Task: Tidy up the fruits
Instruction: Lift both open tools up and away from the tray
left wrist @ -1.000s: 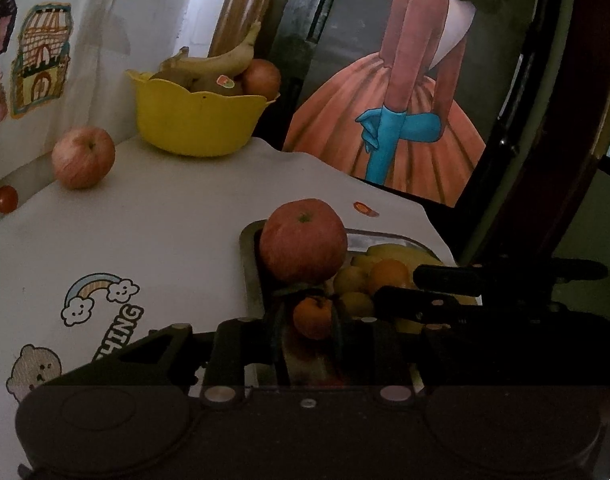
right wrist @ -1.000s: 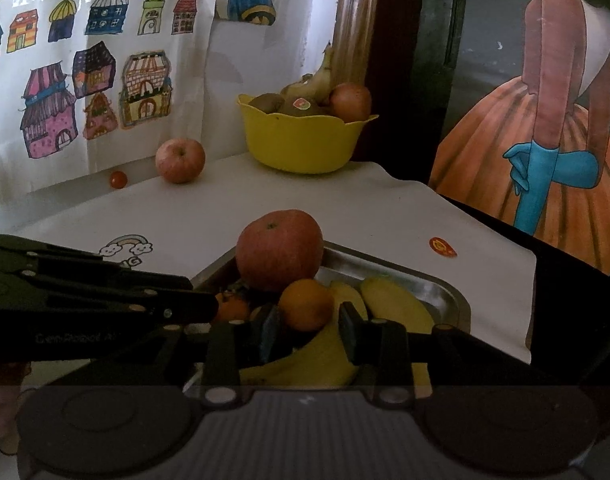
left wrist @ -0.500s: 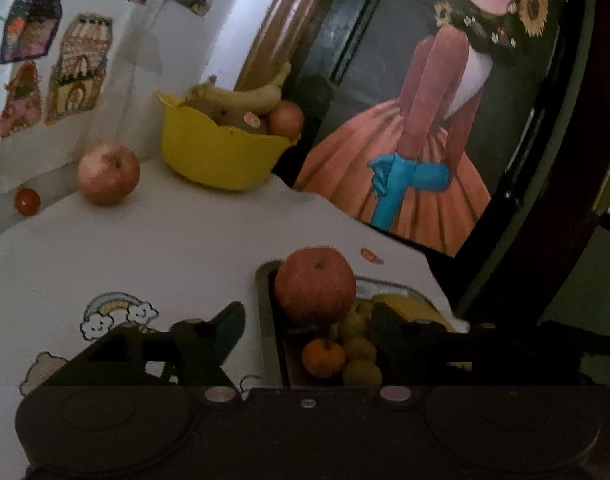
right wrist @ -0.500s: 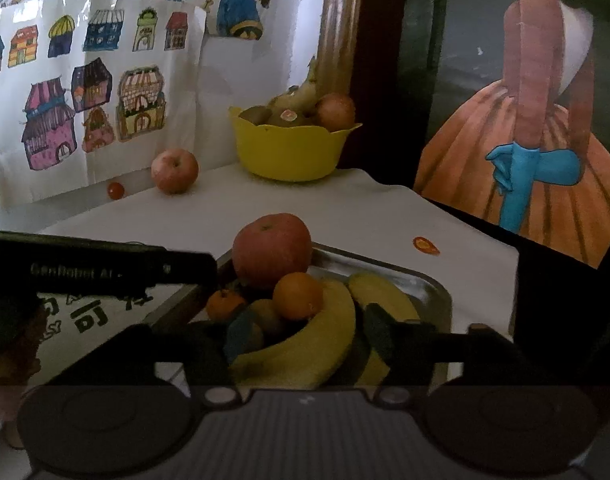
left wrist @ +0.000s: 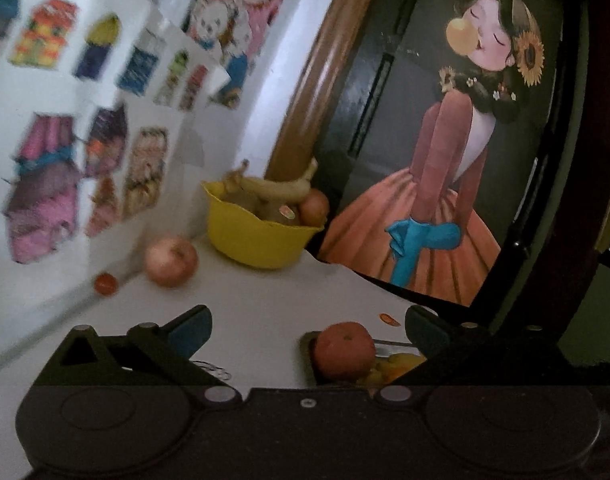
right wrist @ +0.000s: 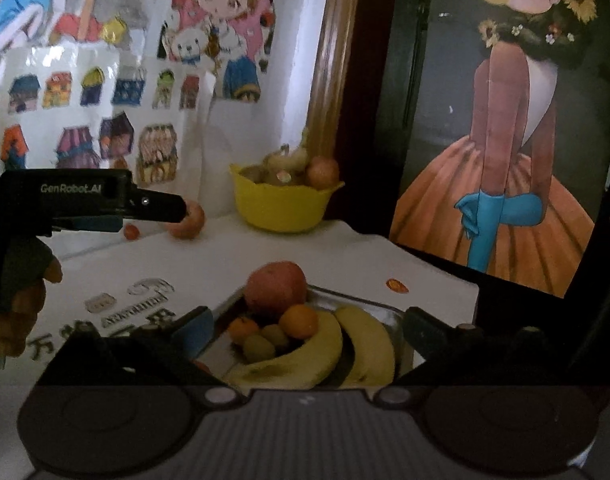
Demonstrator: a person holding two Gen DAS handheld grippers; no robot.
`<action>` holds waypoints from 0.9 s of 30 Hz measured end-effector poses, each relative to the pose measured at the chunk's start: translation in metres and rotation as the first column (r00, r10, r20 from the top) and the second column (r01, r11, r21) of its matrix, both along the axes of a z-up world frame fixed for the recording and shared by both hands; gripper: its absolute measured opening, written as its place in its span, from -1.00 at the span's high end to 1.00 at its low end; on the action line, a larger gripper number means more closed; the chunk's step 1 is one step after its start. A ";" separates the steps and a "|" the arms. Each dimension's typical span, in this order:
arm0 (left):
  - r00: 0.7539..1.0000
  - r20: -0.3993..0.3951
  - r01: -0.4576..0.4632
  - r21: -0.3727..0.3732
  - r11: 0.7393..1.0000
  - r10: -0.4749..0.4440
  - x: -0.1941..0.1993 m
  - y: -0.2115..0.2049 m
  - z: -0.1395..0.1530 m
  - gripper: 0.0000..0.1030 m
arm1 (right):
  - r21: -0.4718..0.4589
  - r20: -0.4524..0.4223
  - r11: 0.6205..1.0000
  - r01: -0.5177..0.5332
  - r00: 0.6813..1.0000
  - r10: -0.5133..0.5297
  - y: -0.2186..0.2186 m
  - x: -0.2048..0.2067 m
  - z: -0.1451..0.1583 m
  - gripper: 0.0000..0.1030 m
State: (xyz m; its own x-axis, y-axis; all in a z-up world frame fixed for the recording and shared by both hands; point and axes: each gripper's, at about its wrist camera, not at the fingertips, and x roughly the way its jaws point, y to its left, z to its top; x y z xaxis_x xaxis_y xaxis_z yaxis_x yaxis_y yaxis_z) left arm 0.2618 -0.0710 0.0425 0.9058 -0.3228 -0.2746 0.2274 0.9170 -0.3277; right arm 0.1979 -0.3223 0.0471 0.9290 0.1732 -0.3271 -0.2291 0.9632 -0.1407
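A metal tray (right wrist: 369, 305) on the white tablecloth holds a big red apple (right wrist: 275, 288), an orange (right wrist: 299, 322), a smaller orange (right wrist: 243, 328), little green fruits (right wrist: 259, 348) and two bananas (right wrist: 301, 360). My right gripper (right wrist: 307, 326) hovers just in front of the tray, its jaws opening wide with nothing gripped. My left gripper (left wrist: 305, 326) is raised to the tray's left, jaws also opening and empty. From the left wrist I see only the red apple (left wrist: 345, 350) and the tray's corner (left wrist: 307, 338). The left gripper (right wrist: 173, 208) shows side-on in the right wrist view.
A yellow bowl (right wrist: 281, 208) with a banana and round fruit stands at the back against the wall. A loose apple (left wrist: 171, 256) and a small red tomato (left wrist: 105, 283) lie left of it. A hand (right wrist: 21, 300) holds the left gripper. The table edge runs at the right.
Both grippers went from nearly shut over the tray's fruit to wide open. They drew back and rose, so the tray sits lower in both views. The fruit stayed in the tray.
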 end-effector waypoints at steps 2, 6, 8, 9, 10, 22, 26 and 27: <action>1.000 0.006 -0.014 0.017 1.000 0.014 -0.013 0.010 0.003 -0.98 | 0.000 0.013 1.000 -0.008 1.000 0.008 0.004 -0.011 0.004 -1.00; 0.999 0.002 -0.051 0.068 0.996 0.051 -0.042 0.033 0.002 -0.98 | 0.008 0.034 1.000 -0.020 0.999 0.020 0.014 -0.036 0.007 -1.00; 0.998 -0.003 -0.069 0.080 0.994 0.070 -0.055 0.045 0.001 -0.98 | 0.014 0.032 0.999 -0.030 0.999 0.029 0.019 -0.049 0.005 -1.00; 0.997 -0.004 -0.073 0.084 0.994 0.074 -0.061 0.049 0.000 -0.99 | 0.015 0.029 0.999 -0.031 0.999 0.031 0.021 -0.056 0.004 -1.00; 0.997 -0.005 -0.079 0.090 0.993 0.079 -0.068 0.055 -0.001 -0.99 | 0.016 0.026 0.999 -0.032 0.999 0.032 0.023 -0.060 0.002 -1.00; 0.988 -0.016 -0.146 0.176 0.973 0.151 -0.128 0.107 -0.013 -0.99 | 0.021 -0.041 0.998 -0.063 0.997 0.064 0.062 -0.105 -0.009 -1.00; 0.979 -0.037 -0.191 0.161 0.968 0.199 -0.146 0.126 -0.020 -0.99 | 0.023 -0.080 0.997 -0.080 0.993 0.082 0.077 -0.110 -0.017 -1.00; 0.977 -0.044 -0.199 0.156 0.968 0.208 -0.150 0.130 -0.022 -0.99 | 0.021 -0.090 0.996 -0.083 0.992 0.084 0.081 -0.111 -0.019 -1.00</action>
